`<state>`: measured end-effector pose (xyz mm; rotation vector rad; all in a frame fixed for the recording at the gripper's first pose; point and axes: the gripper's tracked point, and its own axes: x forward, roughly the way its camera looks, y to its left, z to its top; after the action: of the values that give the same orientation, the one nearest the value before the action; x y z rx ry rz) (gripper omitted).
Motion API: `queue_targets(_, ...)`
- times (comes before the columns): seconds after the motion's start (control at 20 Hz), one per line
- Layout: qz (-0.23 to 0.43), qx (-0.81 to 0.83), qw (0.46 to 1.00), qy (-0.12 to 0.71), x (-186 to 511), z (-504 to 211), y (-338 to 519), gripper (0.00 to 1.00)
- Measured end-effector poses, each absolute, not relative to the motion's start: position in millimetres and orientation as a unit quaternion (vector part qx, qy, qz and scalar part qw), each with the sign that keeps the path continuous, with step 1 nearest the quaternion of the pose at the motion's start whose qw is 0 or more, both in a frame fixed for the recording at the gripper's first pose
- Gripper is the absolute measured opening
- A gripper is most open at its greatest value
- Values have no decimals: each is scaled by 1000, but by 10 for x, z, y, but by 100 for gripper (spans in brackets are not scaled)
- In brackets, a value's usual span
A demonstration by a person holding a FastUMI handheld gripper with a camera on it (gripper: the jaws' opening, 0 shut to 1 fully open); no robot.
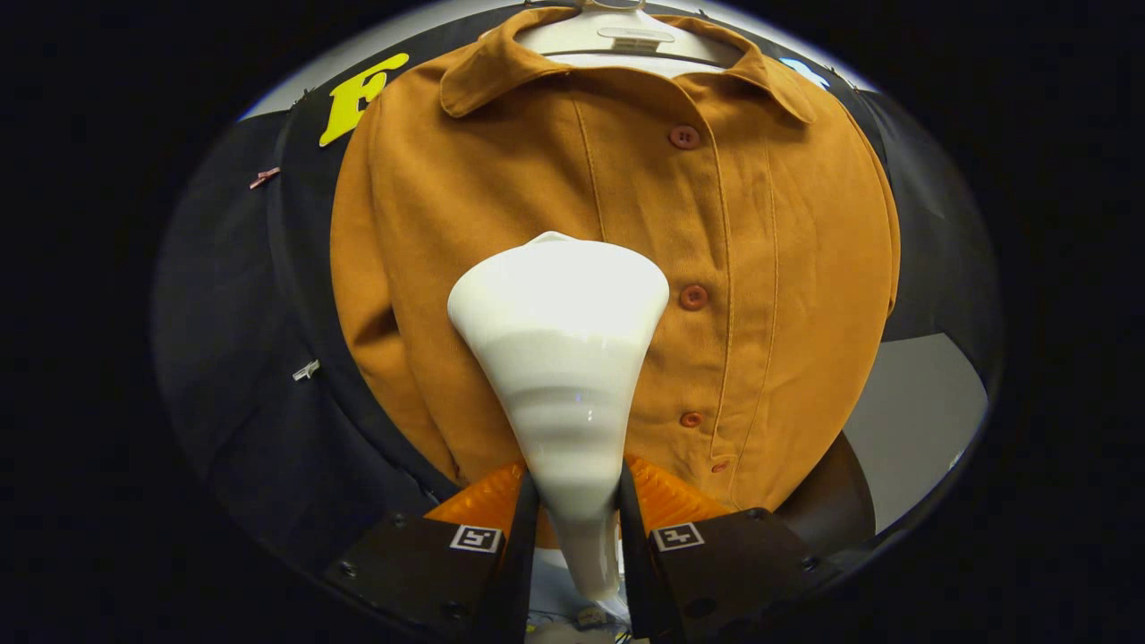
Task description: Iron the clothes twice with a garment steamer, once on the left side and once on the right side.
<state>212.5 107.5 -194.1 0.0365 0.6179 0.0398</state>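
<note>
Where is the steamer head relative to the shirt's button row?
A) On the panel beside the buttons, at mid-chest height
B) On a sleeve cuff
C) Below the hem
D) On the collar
A: the steamer, held between the jaws of the gripper, faces the shirt panel beside the middle button.

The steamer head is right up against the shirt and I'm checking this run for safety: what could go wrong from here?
The gripper is shut on the narrow neck of the white steamer head, so the smooth cone could slip or twist between the fingers. The head sits beside the button placket of the orange shirt; a sideways drift could snag a button. The shirt hangs loosely on a white hanger, so pushing may swing it away instead of smoothing it.
</note>
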Motion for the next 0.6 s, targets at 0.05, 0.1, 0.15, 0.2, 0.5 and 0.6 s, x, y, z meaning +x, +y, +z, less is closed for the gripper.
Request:
queue_targets(0.05, 19, 20, 950, 310, 2099, -1983, 1068, 47)
queue_targets(0.1, 18, 21, 949, 315, 2083, -2026, 1066, 47)
queue_targets(0.15, 17, 23, 947, 321, 2073, -2067, 1070, 47)
queue_targets(0.2, 16, 24, 945, 326, 2062, -2107, 1068, 47)
queue_targets(0.5, 12, 33, 930, 365, 1964, -2460, 1052, 47)
queue_targets(0.6, 9, 36, 925, 377, 1914, -2553, 1050, 47)
